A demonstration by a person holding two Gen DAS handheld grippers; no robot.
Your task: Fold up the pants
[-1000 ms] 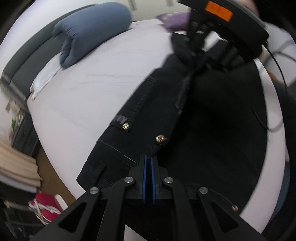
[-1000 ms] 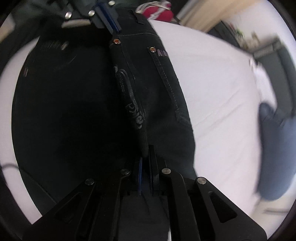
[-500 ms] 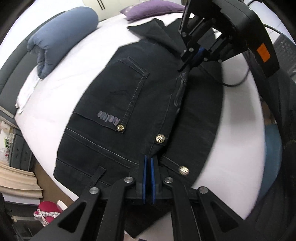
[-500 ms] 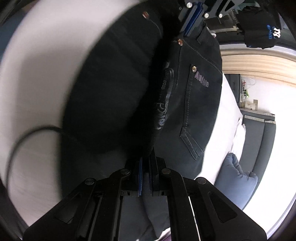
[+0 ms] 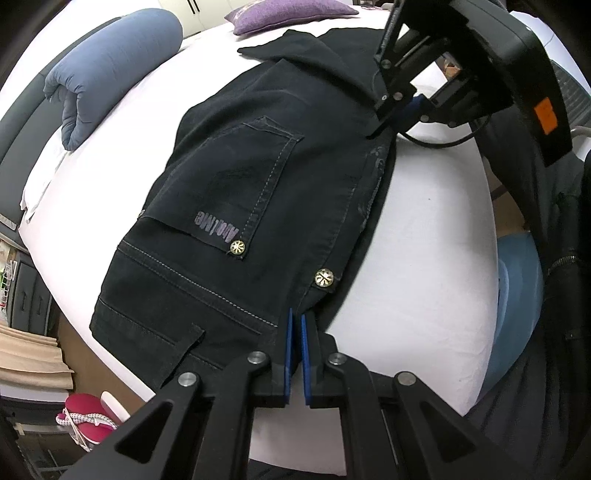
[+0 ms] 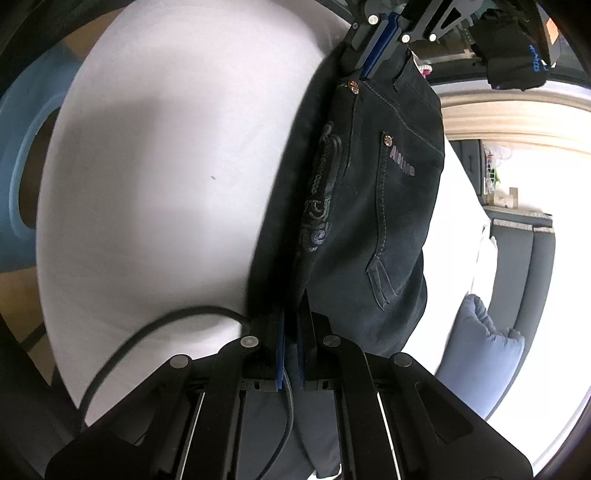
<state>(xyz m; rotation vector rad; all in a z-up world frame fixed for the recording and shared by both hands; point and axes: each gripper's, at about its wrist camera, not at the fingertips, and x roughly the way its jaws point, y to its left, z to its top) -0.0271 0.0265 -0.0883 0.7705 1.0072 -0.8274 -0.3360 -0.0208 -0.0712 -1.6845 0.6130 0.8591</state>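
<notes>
Pants lay halved on the bed, both my tongs, left and right, pinching one edge; uneven release could have skewed the fold.

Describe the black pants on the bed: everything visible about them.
The black pants look like dark denim with pale topstitching, brass-coloured rivets, a back pocket bearing faded lettering, and a belt loop on the waistband. They lie folded lengthwise, one half over the other, on the white bed, legs running toward a purple cushion. The left hand-held gripper is shut on the waistband; the right hand-held gripper is shut on the folded edge farther along.
</notes>
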